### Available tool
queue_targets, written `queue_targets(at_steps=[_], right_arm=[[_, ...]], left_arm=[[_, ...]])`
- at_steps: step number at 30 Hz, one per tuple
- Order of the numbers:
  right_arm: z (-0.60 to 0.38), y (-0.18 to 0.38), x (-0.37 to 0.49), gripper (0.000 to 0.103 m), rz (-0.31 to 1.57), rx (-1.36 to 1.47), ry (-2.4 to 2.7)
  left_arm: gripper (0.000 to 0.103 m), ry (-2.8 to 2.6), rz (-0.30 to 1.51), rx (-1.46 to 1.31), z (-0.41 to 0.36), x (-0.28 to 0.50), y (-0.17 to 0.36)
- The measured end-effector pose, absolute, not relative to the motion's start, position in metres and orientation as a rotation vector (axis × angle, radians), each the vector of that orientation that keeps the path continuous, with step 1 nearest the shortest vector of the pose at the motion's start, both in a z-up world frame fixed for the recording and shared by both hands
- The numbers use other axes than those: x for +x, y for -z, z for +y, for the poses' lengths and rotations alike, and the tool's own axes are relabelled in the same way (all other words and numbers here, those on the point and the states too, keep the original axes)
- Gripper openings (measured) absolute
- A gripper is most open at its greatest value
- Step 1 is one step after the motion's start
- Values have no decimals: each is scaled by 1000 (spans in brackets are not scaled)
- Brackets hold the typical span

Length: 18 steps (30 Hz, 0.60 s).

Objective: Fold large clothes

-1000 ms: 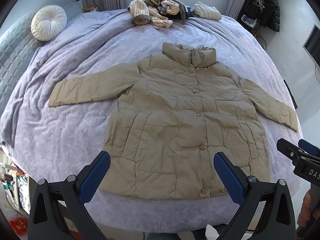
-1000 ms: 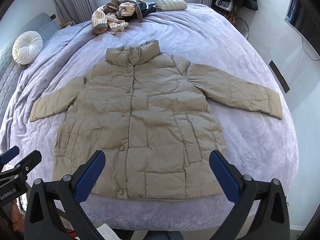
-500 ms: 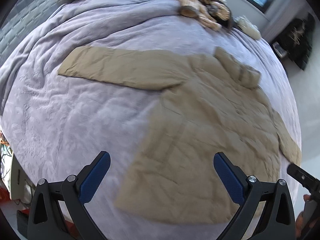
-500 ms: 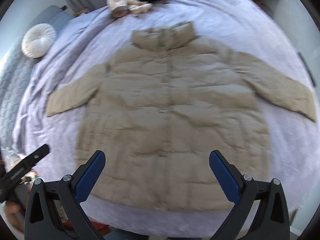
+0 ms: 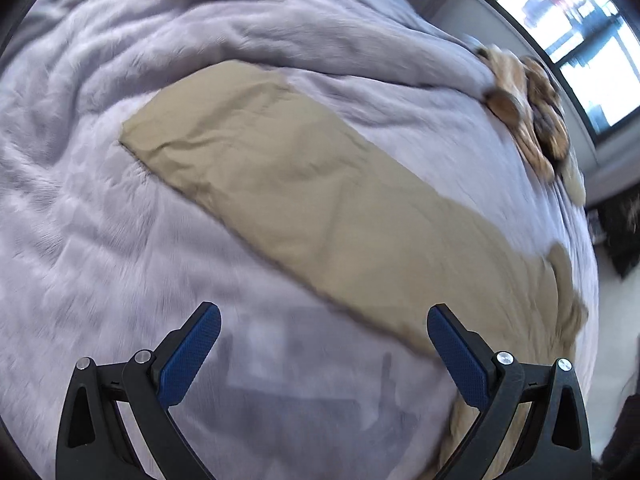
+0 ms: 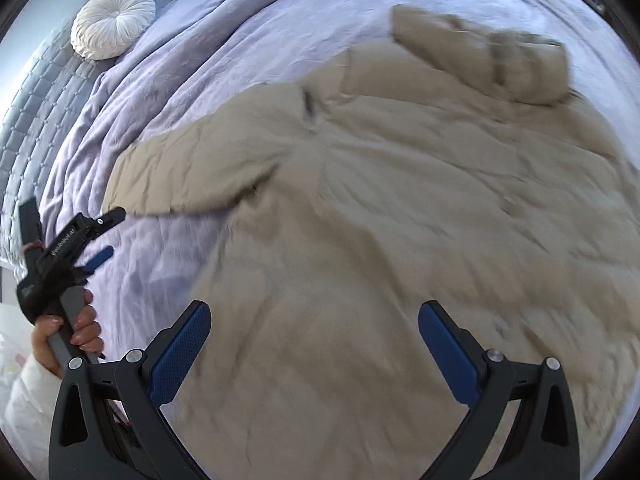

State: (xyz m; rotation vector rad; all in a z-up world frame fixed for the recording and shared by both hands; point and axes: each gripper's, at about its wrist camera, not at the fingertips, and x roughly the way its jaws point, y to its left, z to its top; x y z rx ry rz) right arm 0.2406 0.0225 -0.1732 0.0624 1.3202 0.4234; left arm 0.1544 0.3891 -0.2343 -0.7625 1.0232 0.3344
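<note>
A beige puffer coat (image 6: 420,184) lies spread flat on the lilac bedspread (image 6: 248,32), collar toward the far side. Its left sleeve (image 5: 304,184) stretches across the left wrist view, cuff at the upper left. My left gripper (image 5: 323,326) hovers open just short of that sleeve, over bare bedspread (image 5: 100,248). From the right wrist view the same left gripper (image 6: 107,232) shows at the left, held by a hand, near the sleeve cuff (image 6: 132,184). My right gripper (image 6: 314,320) is open above the coat's body, with nothing between its fingers.
A round white cushion (image 6: 114,22) rests near the grey quilted headboard (image 6: 24,120). A heap of striped and tan clothes (image 5: 528,104) lies on the far side of the bed below a window (image 5: 592,36). The floor shows past the bed's right edge (image 5: 612,320).
Both grippers have dropped closer to the bed. The left one swung left toward the sleeve; the right one moved in over the coat's body. Both stay open.
</note>
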Motion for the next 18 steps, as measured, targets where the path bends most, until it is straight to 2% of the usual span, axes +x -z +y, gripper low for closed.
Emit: queue_targets(at_steps=[3,4,6,7,8,12,14,16,17,18], right_arm=[[41,185,267,97,1302,89,-434],[50,188,278,84,1278,103,-442],[63,197,296,30,1270,114,-459],[67,201,301,18,1275,124,-467],[72,208,310,11,1280,149,-482],[86,227,332,10,1247,157,-474],[92,245,337,10,1276,147,-468],[95,258,339,10,1309,137,-451],[95,265,339,10,1314,136,-441],[95,267,340,9,1314,138,-438]], left_arm=[[103,-345,1004,-805,411,170,253],[103,-351,1001,-816,417,175,259],[103,-357,1000,-833,423,181,269],[103,-359,997,-840,426,185,274],[103,-363,992,-840,428,188,278],[103,-399,966,-797,427,197,281],[86,-430,943,-774,426,200,277],[49,-434,935,-762,429,199,275],[35,-409,919,-775,432,198,274],[9,-345,899,-812,436,199,273]])
